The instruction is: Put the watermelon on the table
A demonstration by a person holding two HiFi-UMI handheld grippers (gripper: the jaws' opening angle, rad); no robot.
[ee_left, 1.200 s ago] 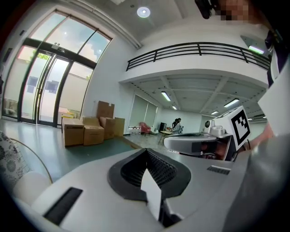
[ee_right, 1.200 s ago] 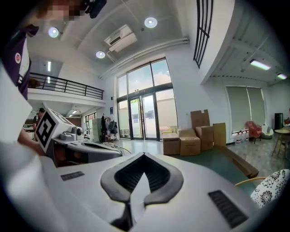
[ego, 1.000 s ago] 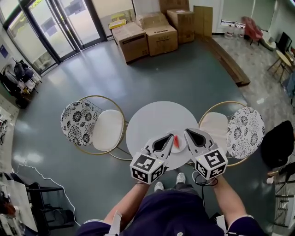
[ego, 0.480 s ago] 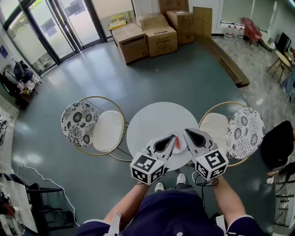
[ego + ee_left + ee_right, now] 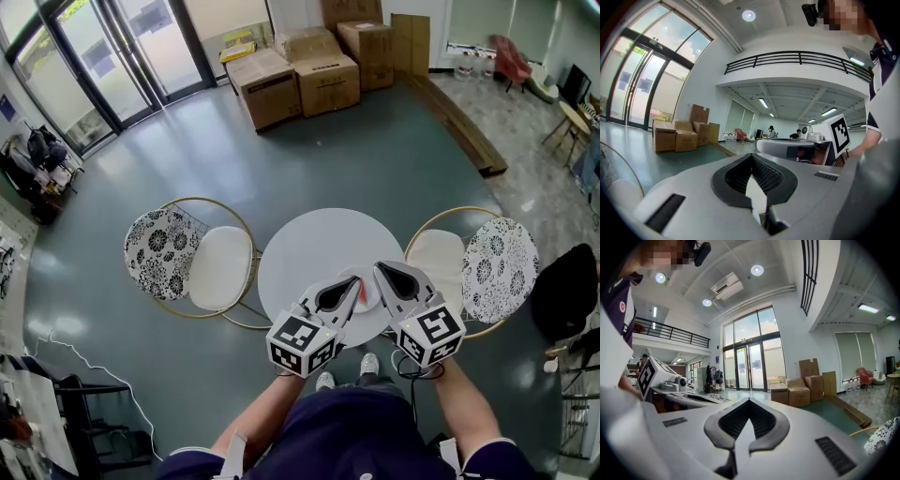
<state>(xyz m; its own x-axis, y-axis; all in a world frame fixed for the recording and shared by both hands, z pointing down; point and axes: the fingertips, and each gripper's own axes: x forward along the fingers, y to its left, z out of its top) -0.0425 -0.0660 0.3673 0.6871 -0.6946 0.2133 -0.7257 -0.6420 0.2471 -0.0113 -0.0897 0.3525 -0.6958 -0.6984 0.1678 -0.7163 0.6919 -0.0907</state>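
Since nothing shows between its jaws in its own view, the left gripper [image 5: 751, 157] is read as pressed together on air, its ribbed pads meeting at the tips. The right gripper [image 5: 749, 401] is likewise closed and empty. Both are held low and almost level, side by side, their tips angled towards each other over the near edge of the table [image 5: 300, 244]. Such a pose suits hands kept clear of the food, not a grasp. The watermelon [image 5: 361, 289], a thin red slice, is seen in the head view between the two tips. It lies just beside the left tip and is gripped by neither, so it is judged to be resting on the white tabletop. By that reading the placing looks done, with no load left to carry. A patterned chair [image 5: 192, 258] is drawn up at either side of the table. Boxes [image 5: 300, 70] are stacked well apart by the glass doors.
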